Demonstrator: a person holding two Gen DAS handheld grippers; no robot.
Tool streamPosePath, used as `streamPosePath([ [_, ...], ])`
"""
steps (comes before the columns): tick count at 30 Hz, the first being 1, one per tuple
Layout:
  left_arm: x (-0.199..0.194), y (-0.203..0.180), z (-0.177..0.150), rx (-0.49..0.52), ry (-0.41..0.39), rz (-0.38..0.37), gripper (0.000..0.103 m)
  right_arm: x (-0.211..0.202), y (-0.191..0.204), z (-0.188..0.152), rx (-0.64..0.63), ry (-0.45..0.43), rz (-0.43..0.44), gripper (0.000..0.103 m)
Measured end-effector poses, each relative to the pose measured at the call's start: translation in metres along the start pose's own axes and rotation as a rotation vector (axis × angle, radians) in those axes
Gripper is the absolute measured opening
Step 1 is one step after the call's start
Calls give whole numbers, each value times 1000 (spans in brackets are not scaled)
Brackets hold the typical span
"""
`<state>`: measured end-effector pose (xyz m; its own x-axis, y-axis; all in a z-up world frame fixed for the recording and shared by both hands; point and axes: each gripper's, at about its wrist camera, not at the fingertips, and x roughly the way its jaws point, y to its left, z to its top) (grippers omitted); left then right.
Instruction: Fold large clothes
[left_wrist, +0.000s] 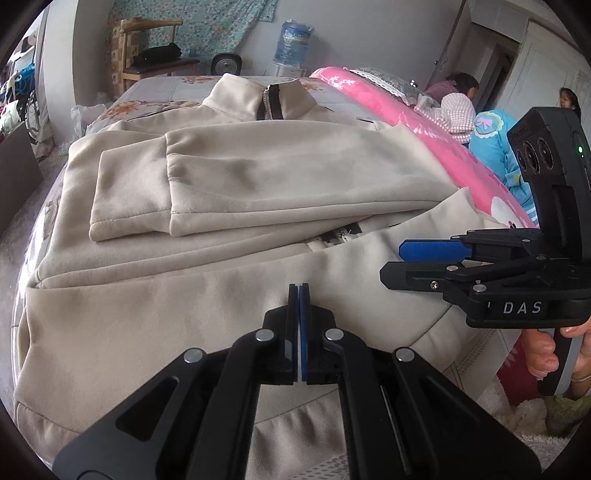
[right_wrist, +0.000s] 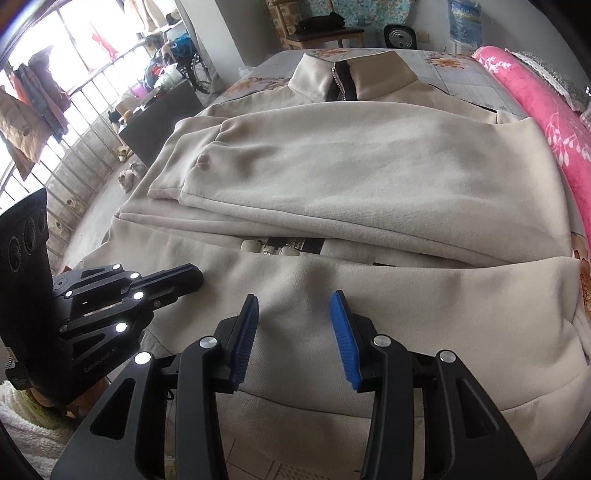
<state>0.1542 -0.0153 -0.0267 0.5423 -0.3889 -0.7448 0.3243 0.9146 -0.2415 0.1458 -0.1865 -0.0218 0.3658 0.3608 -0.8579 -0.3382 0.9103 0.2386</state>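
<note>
Bed (right_wrist: 469, 79) with a floral sheet carries everything you are working on. Across most of it lies your beige zip-up jacket (left_wrist: 258, 177), collar (right_wrist: 354, 75) at the far end and hem toward you. Both sleeves (left_wrist: 177, 184) are folded across the chest, one on top of the other, their cuffs on the left side of the garment. A short stretch of zipper (right_wrist: 280, 247) shows in the gap below the sleeves.

A pink blanket (left_wrist: 406, 110) runs along the right edge of the bed, touching the jacket's side. Past the far end of the bed stand a wooden chair (right_wrist: 321, 33) and a water jug (left_wrist: 293, 42).

Your left tool (left_wrist: 300, 290) sits over the lower front of the jacket with its blue pads pressed flat together; nothing is caught between them. Your right tool (right_wrist: 295, 306), just beside it to the right, stands released, its pads spread apart above the same lower panel with only bare fabric under the gap. Your hand (left_wrist: 546, 350) wraps the right tool's grip.
</note>
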Motion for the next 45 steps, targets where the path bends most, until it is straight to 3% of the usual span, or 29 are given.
streamPosePath([
  [6, 1, 2, 0, 2, 2, 5, 2, 5, 5, 3, -34, 10, -21, 42],
  [8, 1, 2, 0, 8, 2, 2, 2, 6, 11, 2, -83, 11, -54, 35],
  [10, 0, 1, 0, 16, 1, -1, 2, 6, 16, 3, -115, 22, -13, 6],
  [13, -2, -2, 0, 28, 0, -13, 3, 1, 24, 4, -157, -8, -57, 4],
  [19, -11, -19, 9, 78, -45, -89, 9, -11, 20, 13, -123, -91, -37, 3],
  [23, 6, -30, 12, 116, -4, -86, 9, 2, 16, 15, -115, -74, -35, 3],
  [26, 19, -37, 11, 149, 27, -32, 9, 10, 10, 14, -88, -59, -19, 3],
  [32, 21, -33, 13, 128, 24, -32, 9, 10, -3, 13, -18, -56, 59, 4],
  [42, 22, -32, 13, 130, 24, -37, 10, -19, -15, -10, 16, -66, 26, 37],
  [45, 22, -33, 13, 133, 25, -35, 10, -26, -17, -20, 12, -52, 1, 41],
])
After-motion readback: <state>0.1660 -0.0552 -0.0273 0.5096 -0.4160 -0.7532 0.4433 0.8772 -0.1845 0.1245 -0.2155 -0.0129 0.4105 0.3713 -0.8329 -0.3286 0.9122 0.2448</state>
